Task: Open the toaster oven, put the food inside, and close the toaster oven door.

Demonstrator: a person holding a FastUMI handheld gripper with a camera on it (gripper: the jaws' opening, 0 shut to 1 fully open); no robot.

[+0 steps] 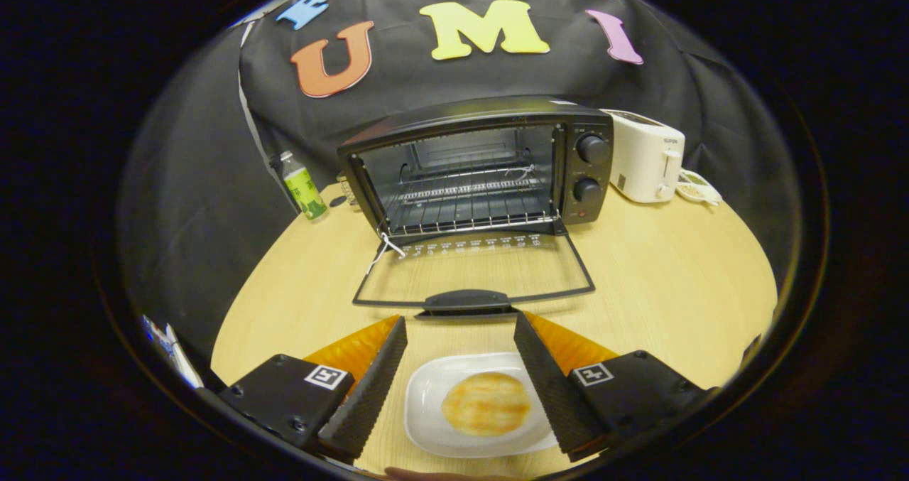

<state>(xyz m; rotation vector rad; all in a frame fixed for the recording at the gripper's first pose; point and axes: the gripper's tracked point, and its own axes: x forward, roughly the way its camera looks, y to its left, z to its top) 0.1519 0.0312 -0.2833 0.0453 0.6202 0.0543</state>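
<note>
so the first bit looks sorted: the toaster oven (483,165) has its door (472,271) swung all the way down, lying flat on the bench (675,282) with the handle (466,301) pointing back at you, and the wire rack (469,207) inside looks bare. what's left, as far as i can judge, is the main part: the food (486,403) is not in yet. it's a round golden flat thing, cracker or little pancake maybe, sitting on a white plate (426,403) on the bench, well short of the oven and right down between your tongs (458,381). those are spread wide, one finger on each side of the plate, not pinching anything, and i can't really tell if they're touching the plate rim or hanging just over it. so you've still got to grab, carry in, and close the door. hard to make out: whether you're meant to lift the food alone or the plate too, can't say from here. the near edge of the plate is cut off, and there's a sliver of something at the very bottom, maybe a hand, too small to call. behind, a green-labelled bottle (303,193) sits left of the oven and a white toaster (646,158) right, both clear of your path.
</note>
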